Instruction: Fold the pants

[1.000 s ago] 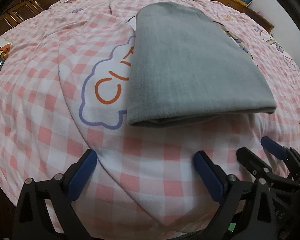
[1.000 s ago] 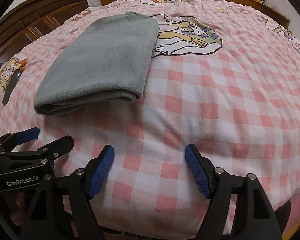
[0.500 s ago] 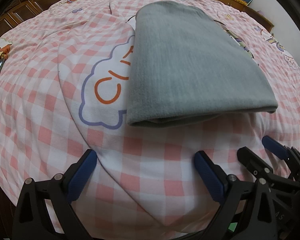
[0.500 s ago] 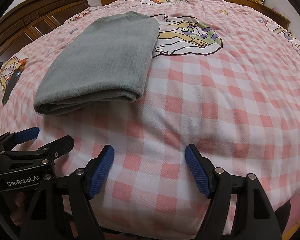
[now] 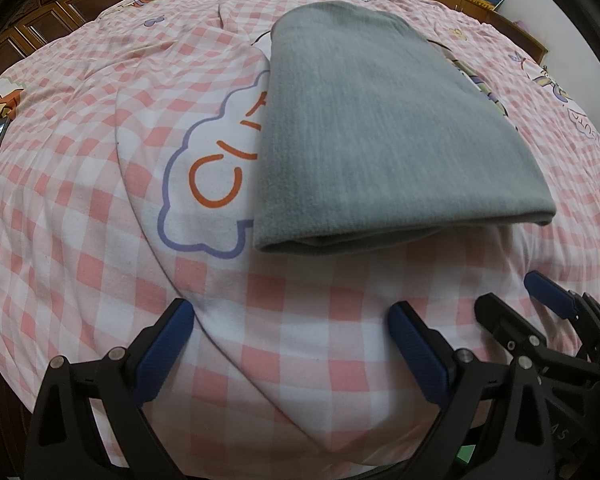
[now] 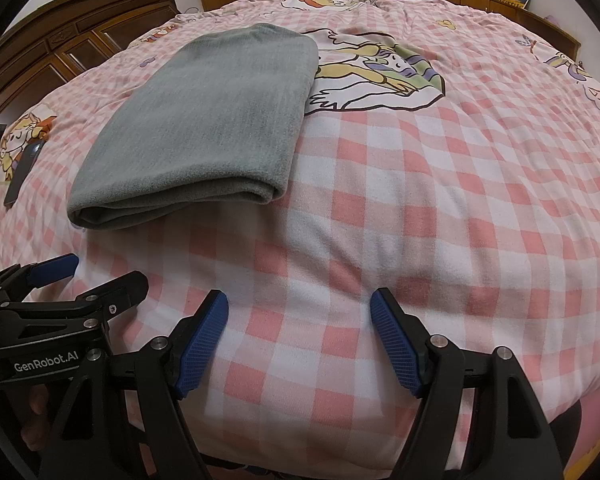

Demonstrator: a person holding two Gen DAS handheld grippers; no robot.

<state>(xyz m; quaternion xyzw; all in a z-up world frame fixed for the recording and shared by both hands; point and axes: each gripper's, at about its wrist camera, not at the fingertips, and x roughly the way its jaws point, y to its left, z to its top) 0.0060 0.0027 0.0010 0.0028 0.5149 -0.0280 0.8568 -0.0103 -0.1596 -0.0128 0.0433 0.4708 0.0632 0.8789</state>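
Grey pants (image 5: pixel 384 136) folded flat on checked bed cover (image 5: pixel 80 184), left hand-held gripper (image 5: pixel 292 344) and right hand-held gripper (image 6: pixel 300 336) both spread apart, empty, near side, clear of pants.

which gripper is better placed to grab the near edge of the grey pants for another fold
Left, by a small margin. The left gripper is open and the pants lie almost straight ahead of it; from the right gripper, also open, they sit off to the left.

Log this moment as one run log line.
pants: folded, on bed | left gripper: open, empty | right gripper: open, empty
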